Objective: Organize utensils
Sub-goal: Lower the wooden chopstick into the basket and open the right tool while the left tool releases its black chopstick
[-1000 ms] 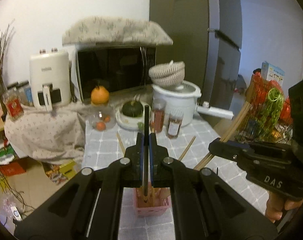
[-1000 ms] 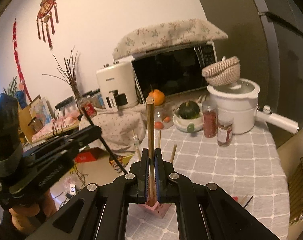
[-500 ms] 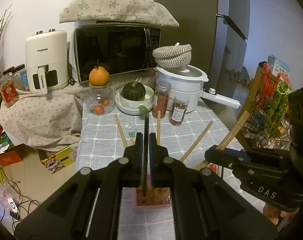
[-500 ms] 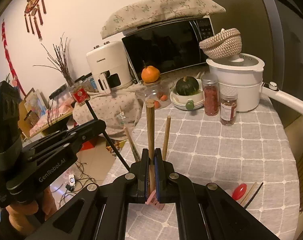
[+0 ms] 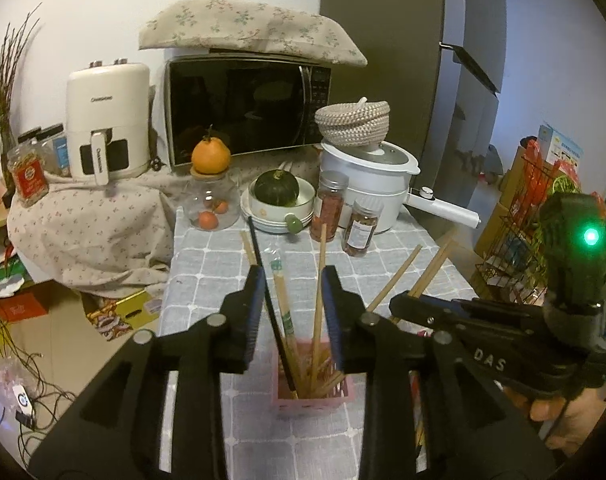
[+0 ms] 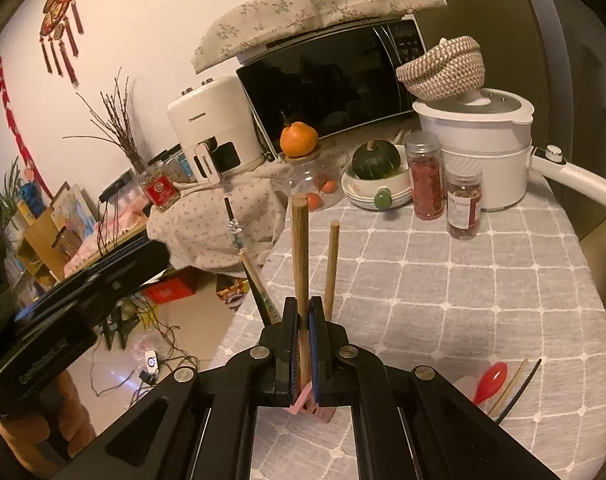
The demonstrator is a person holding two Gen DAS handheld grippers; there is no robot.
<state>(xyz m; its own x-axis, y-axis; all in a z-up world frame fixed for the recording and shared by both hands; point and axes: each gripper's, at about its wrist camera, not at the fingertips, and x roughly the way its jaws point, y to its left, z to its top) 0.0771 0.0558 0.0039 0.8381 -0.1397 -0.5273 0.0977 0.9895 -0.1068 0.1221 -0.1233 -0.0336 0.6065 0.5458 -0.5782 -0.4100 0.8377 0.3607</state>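
Note:
A pink holder (image 5: 315,394) stands on the grey checked tablecloth (image 5: 387,264) with several chopsticks in it. My left gripper (image 5: 293,276) hangs just above it with its jaws opening. A black chopstick (image 5: 269,300) leans in the holder between the jaws, and neither pad touches it. My right gripper (image 6: 303,312) is shut on an upright wooden chopstick (image 6: 301,248), whose lower end is at the pink holder (image 6: 315,408). In the left wrist view the right gripper (image 5: 397,304) comes in from the right. The left gripper (image 6: 159,252) shows at the left of the right wrist view.
A red spoon (image 6: 491,380) and loose chopsticks (image 6: 515,388) lie near the table's right edge. Two spice jars (image 6: 465,204), stacked bowls with a squash (image 6: 377,160), a glass jar (image 5: 211,208), a white cooker (image 6: 487,160), a microwave (image 5: 243,108) and an air fryer (image 5: 107,120) crowd the back.
The left jaws have parted and let go of the black chopstick, which now leans in the holder. The right gripper has come down with its wooden chopstick.

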